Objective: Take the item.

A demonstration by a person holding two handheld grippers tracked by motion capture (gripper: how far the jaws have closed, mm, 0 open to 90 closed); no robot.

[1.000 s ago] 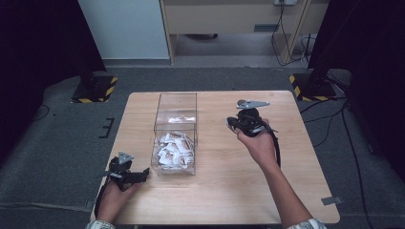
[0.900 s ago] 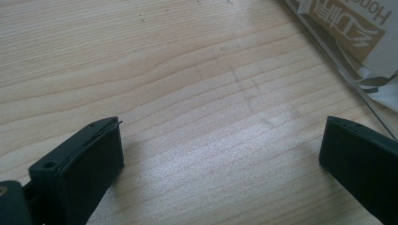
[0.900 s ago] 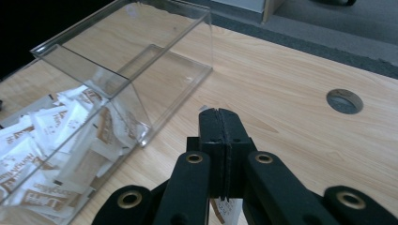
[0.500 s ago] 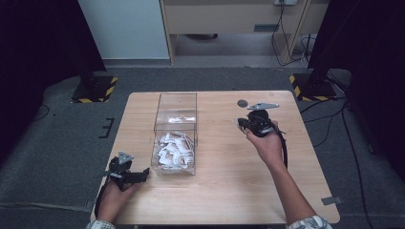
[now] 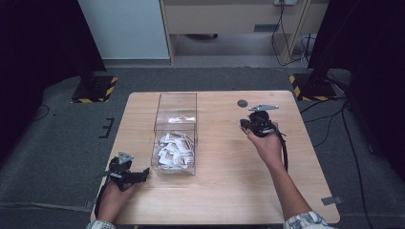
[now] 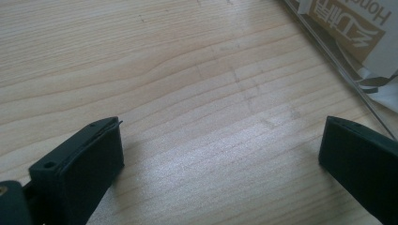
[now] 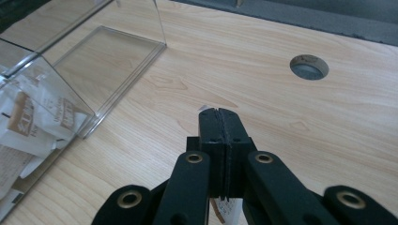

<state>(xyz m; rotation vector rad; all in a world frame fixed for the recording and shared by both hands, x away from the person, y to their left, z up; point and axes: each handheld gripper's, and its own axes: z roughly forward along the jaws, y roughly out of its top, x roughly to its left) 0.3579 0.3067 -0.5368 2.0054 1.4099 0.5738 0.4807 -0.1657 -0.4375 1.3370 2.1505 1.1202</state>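
Left gripper [image 6: 220, 154] jaws wide, beside box [image 5: 175, 136]. Right gripper [image 7: 219, 123] pinches packet [image 7: 224, 207], mostly hidden; bare table [image 5: 224, 186] around.

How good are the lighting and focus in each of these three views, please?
High view: table evenly lit, dark surroundings, a bright glare patch on the clear box, soft overall. Left gripper view: wood grain sharp, a pale sheen between the open jaws of the left gripper, which blur slightly at the frame's edges. Right gripper view: the right gripper and table hole crisp, packets hazy behind the plastic.
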